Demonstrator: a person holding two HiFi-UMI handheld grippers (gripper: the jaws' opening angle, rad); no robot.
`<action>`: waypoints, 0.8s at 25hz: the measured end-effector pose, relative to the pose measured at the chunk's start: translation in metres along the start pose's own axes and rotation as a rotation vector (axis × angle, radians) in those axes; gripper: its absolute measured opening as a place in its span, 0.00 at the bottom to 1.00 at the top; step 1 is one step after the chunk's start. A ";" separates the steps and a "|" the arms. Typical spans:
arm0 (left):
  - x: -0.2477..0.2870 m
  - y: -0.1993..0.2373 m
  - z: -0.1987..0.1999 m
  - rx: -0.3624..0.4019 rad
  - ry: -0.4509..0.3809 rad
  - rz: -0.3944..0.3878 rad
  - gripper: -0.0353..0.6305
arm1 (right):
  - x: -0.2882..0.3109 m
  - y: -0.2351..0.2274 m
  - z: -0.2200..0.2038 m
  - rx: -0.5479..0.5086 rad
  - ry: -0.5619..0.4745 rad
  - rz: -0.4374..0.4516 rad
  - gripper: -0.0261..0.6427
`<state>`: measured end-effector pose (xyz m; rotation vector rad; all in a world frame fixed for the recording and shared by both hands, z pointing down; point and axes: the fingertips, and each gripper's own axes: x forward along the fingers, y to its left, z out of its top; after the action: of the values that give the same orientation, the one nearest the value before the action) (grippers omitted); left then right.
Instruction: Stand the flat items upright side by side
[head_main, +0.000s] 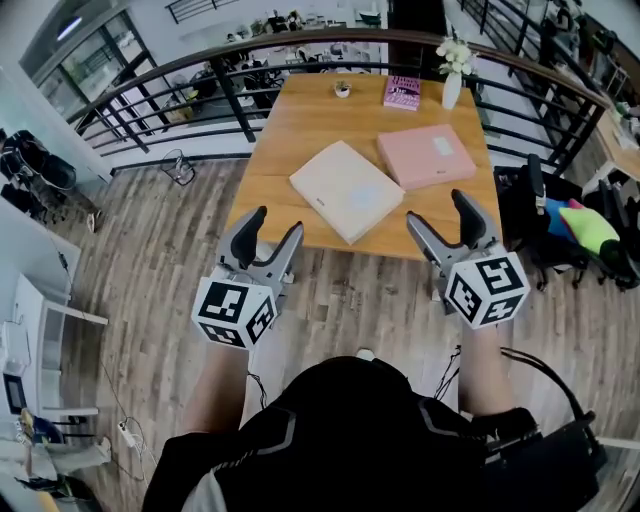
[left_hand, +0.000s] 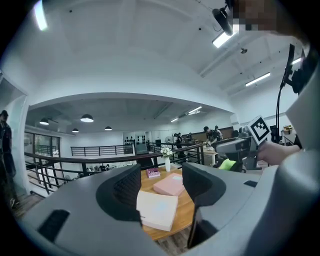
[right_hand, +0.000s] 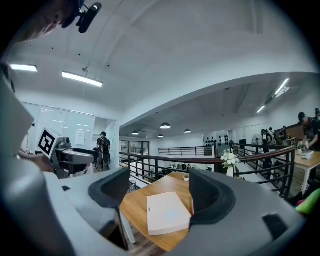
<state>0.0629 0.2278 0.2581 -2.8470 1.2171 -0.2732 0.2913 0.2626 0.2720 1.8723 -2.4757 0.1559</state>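
On the desk (head_main: 300, 130), upper centre, the cream box (head_main: 347, 190) and pink box (head_main: 427, 155) lie flat, while the left gripper (head_main: 277, 222) and right gripper (head_main: 436, 207) hover below its edge, fingers (head_main: 250, 228) spread empty, likely to take one.

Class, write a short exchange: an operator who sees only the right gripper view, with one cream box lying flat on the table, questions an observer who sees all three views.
Operator: Is the cream box the only flat item?
Observer: No. A pink box lies flat just to its right.
Operator: Is anything else lying down?
Observer: A small pink book lies at the far edge of the table, beside the flower vase.
Operator: Is the left gripper free?
Observer: Yes. Its jaws stand apart and hold nothing.
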 end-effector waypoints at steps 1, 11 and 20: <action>0.006 -0.002 0.001 0.004 0.003 -0.002 0.46 | 0.001 -0.007 0.000 0.002 -0.002 -0.003 0.61; 0.055 0.008 -0.003 -0.005 0.021 -0.033 0.46 | 0.030 -0.047 -0.012 0.024 0.004 -0.017 0.61; 0.100 0.059 -0.015 0.047 0.018 -0.115 0.47 | 0.077 -0.043 -0.016 -0.027 0.044 -0.056 0.67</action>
<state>0.0860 0.1150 0.2821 -2.8842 1.0370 -0.3266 0.3107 0.1793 0.2969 1.9041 -2.3827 0.1590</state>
